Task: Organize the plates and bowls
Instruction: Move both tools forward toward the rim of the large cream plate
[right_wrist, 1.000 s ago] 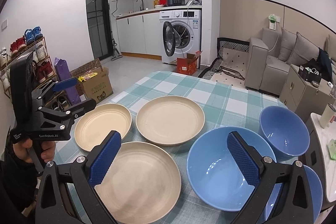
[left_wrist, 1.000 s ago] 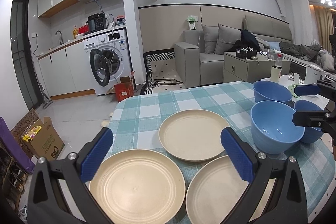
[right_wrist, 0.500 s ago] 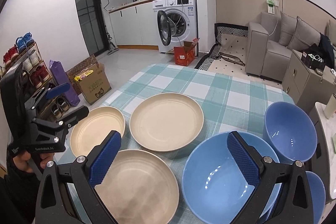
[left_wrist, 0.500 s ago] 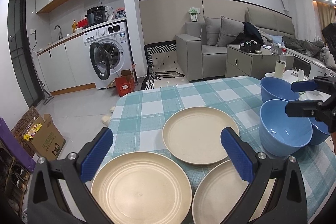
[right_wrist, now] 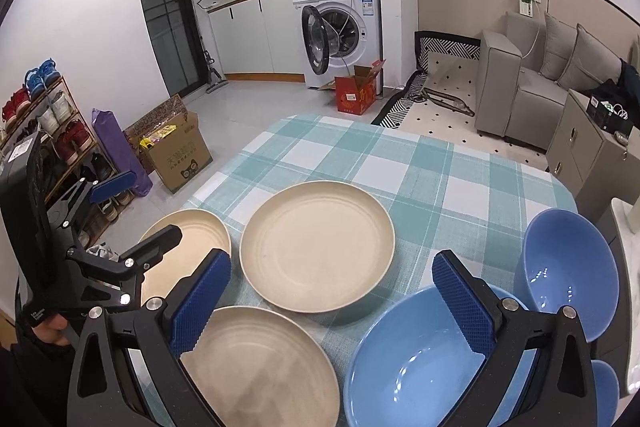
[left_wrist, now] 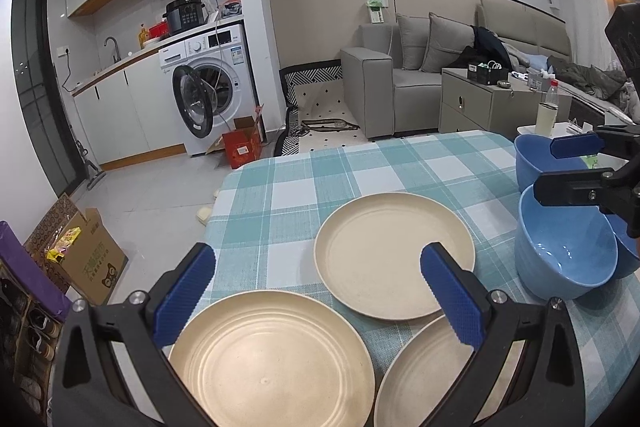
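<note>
Both grippers, left gripper [left_wrist: 316,291] and right gripper [right_wrist: 332,301], raised slightly since a second earlier, wide open, empty; plates [left_wrist: 394,255] and bowls [right_wrist: 416,359] untouched, sorting unstarted.

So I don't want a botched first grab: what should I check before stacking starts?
1. Left gripper open, empty: ok.
2. Right gripper open, empty: ok.
3. Three beige plates lie flat and separate, nearest, middle, right: ok.
4. Large blue bowl upright, empty: ok.
5. Far blue bowl empty: ok.
6. Third blue bowl mostly hidden: cannot tell.
</note>
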A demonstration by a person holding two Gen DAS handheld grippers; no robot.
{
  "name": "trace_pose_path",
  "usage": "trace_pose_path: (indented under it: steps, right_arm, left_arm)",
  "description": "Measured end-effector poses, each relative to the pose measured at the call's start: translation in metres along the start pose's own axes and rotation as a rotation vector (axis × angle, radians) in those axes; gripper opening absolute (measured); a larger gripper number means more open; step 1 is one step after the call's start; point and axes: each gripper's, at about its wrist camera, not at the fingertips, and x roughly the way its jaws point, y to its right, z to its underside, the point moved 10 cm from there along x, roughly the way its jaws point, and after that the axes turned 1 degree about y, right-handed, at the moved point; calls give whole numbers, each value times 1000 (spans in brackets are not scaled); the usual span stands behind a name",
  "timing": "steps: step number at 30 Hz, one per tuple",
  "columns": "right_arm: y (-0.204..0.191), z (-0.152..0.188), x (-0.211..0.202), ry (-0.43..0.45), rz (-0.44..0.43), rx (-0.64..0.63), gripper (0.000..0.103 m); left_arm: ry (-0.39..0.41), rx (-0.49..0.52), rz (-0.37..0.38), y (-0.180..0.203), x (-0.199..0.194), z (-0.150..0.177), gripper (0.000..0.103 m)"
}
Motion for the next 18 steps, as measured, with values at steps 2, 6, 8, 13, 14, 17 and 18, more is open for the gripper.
trace_pose_path:
  steps: [2, 6, 8, 13, 14, 17, 18]
  right_arm:
    - [1, -3, 5, -11, 1, 3, 103]
    - [4, -6, 14, -35, 9, -7, 103]
    - [5, -8, 20, -51, 16, -12, 103]
    - [7, -15, 34, -79, 19, -23, 103]
    - [6, -15, 36, -85, 18, -23, 103]
    - [9, -17, 46, -107, 20, -21, 103]
    - [10, -17, 50, -114, 22, -19, 103]
  left_arm:
    - [-7, -3, 0, -1, 4, -1, 103]
    - [-16, -13, -2, -5, 11, -2, 103]
    - [-23, -20, -3, -8, 14, -1, 103]
    - [-54, -21, -8, -12, 26, 1, 103]
    - [-58, -21, -8, -13, 27, 2, 103]
    - [-76, -26, -8, -15, 35, 4, 103]
    - [-84, -29, -5, -16, 38, 4, 103]
